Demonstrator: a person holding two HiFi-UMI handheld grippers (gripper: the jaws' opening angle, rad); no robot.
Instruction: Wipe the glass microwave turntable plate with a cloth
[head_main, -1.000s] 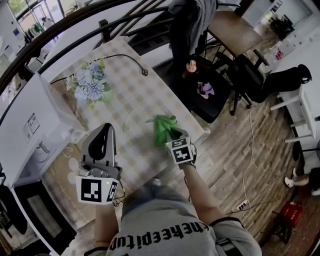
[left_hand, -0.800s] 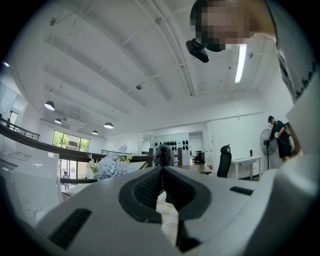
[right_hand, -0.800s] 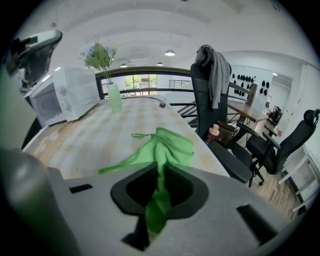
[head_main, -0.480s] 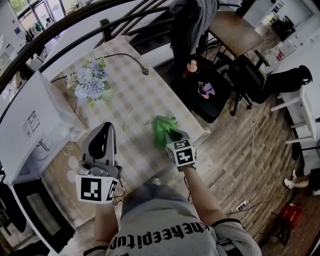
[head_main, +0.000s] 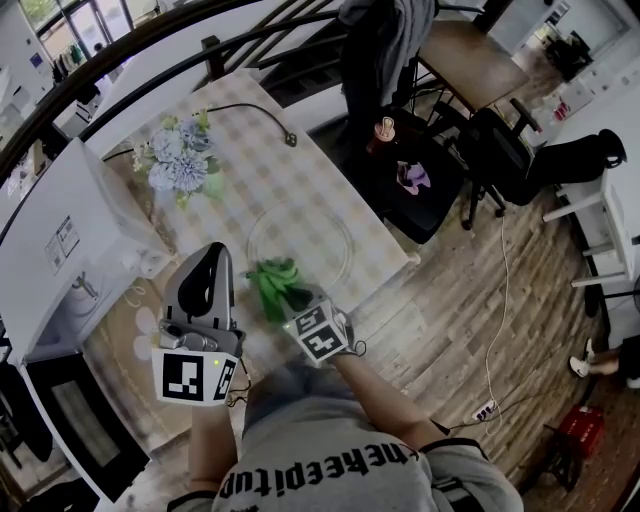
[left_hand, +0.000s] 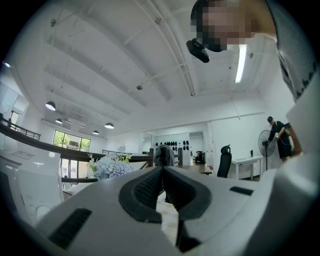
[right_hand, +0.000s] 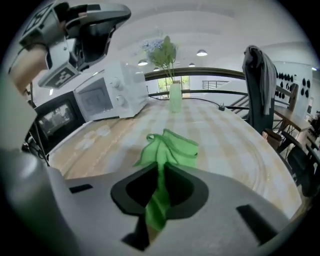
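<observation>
The clear glass turntable plate (head_main: 318, 238) lies on the checked tablecloth (head_main: 250, 150) near the table's front edge; part of its rim (right_hand: 262, 167) shows in the right gripper view. My right gripper (head_main: 292, 303) is shut on a bunched green cloth (head_main: 272, 284), which hangs at the plate's near-left rim. In the right gripper view the green cloth (right_hand: 169, 148) sticks out between the closed jaws of the right gripper (right_hand: 161, 172). My left gripper (head_main: 208, 256) is held up beside the cloth, off the plate. In its own view the left gripper (left_hand: 162, 170) is shut with nothing in it.
A white microwave (head_main: 55, 240) stands at the table's left, with a black appliance (head_main: 70, 425) below it. A vase of pale flowers (head_main: 178, 165) and a black cable (head_main: 255, 113) sit at the far end. A black chair (head_main: 410, 185) stands right of the table.
My right gripper has carried the green cloth leftward and toward me, from the plate's right side to its near-left rim. The left gripper has stayed in place.
</observation>
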